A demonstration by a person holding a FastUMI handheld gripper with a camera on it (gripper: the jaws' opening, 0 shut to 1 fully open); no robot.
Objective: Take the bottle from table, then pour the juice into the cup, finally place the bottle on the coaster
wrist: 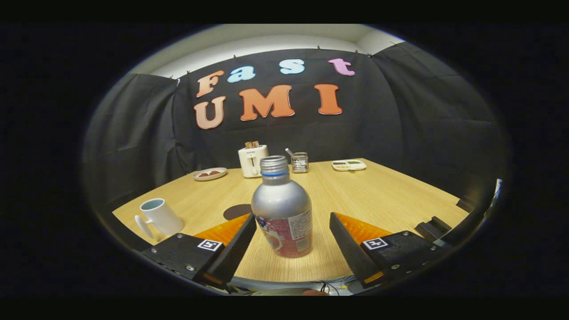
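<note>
We're in a staged booth, not a real kitchen: black cloth wall (pixel 400 115) pinned up behind a wooden table (pixel 378 195) laid with a white toaster (pixel 252 161), a mug (pixel 158 216), a small plate (pixel 210 174), and what may be a divided tray (pixel 349 165).

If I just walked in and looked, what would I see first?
First you'd see the silver bottle, standing upright on the wooden table between the open fingers of the gripper; the left finger is close against it, the right one apart. Next, the white mug off to the left, and a dark round coaster partly hidden behind the left finger. At the far edge stands a white toaster.
</note>
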